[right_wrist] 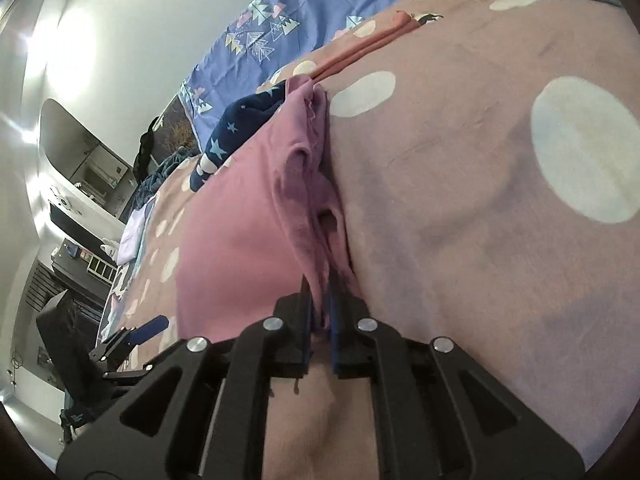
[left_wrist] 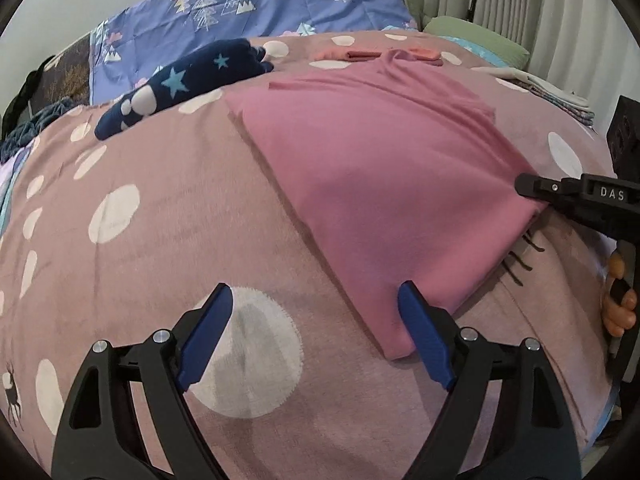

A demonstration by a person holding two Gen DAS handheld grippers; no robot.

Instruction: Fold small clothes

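Note:
A pink garment [left_wrist: 372,168] lies folded flat on the mauve dotted bedspread [left_wrist: 160,200]. My left gripper [left_wrist: 316,304] is open, blue pads apart, hovering over the spread at the garment's near corner; its right finger [left_wrist: 424,344] overlaps that corner. My right gripper [left_wrist: 532,188] reaches in from the right and touches the garment's right edge. In the right wrist view my right gripper [right_wrist: 320,308] is shut on the bunched edge of the pink garment [right_wrist: 236,232]. The left gripper [right_wrist: 152,326] shows there at lower left.
A navy star-print garment [left_wrist: 188,80] lies at the back left. Coral folded cloth [left_wrist: 360,54] sits behind the pink garment. A blue tree-print quilt [left_wrist: 248,12], a green pillow [left_wrist: 480,36] and stacked folded cloths [left_wrist: 552,92] line the back and right. Furniture stands left of the bed [right_wrist: 80,208].

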